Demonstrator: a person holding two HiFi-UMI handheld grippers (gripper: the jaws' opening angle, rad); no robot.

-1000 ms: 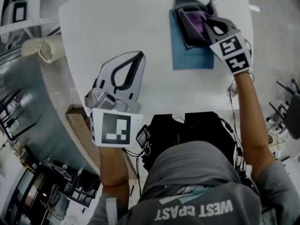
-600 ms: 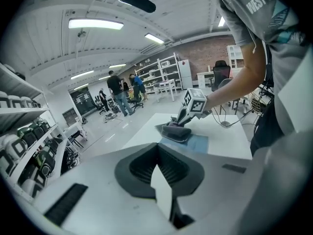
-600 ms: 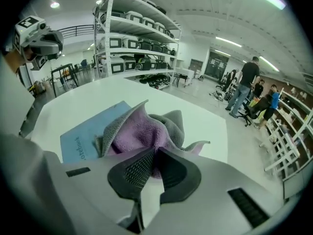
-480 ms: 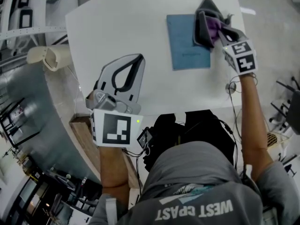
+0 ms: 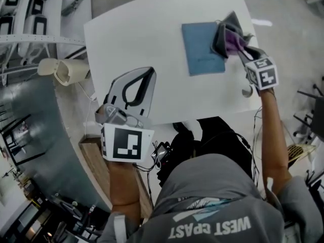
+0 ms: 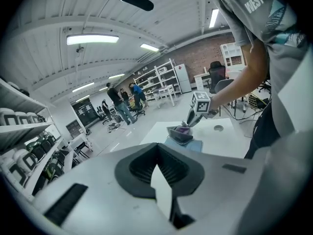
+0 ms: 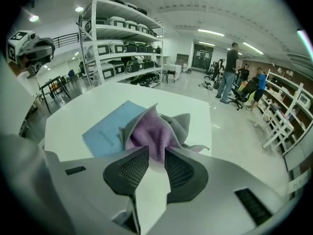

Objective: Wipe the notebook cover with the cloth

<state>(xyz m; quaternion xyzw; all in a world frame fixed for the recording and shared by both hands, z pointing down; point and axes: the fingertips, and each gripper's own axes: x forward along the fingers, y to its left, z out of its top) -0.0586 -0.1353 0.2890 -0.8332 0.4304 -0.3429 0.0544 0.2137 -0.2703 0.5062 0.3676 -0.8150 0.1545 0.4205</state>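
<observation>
A blue notebook lies flat on the white table, also seen in the right gripper view. A grey and purple cloth is bunched over its right edge, partly on the table. My right gripper points down at the cloth. Its jaws have just been opening and now stand apart, with the cloth's near edge between the tips. My left gripper hovers over the table's near left part, far from the notebook, shut with nothing in it.
A round cable hole sits in the table near the right wrist. A beige object and a wooden bench stand left of the table. Shelves of bins and several people are farther off.
The right gripper dragged the cloth rightward across the notebook to its right edge, uncovering most of the cover, and its jaws parted. The left gripper rose a little.
</observation>
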